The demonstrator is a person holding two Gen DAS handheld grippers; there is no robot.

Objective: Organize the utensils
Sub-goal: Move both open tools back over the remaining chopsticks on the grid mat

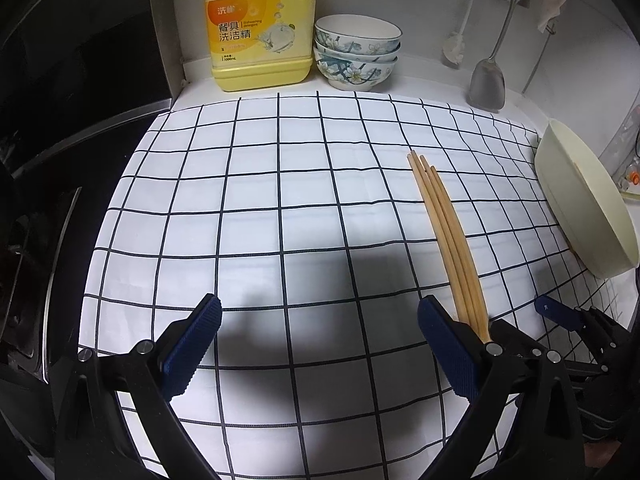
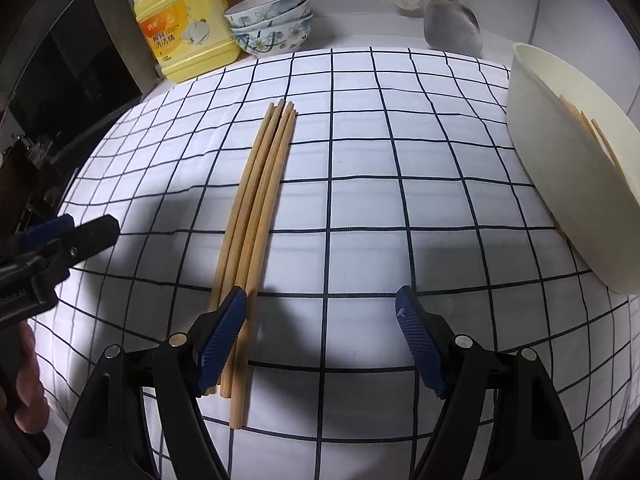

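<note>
Bundle of pale wooden chopsticks [image 2: 256,216] — laid on white, blue-gridded cloth [image 2: 380,208]; left gripper [image 1: 320,340] and right gripper [image 2: 322,328] spread wide, nothing gripped.

Both wrist cameras look steeply down, close above the checked cloth [image 1: 280,208]. The left view sits left of the chopsticks [image 1: 444,232]; the right view sits right of them. Both face the yellow detergent bottle [image 2: 188,28] beyond the chopsticks and share the cloth.
</note>
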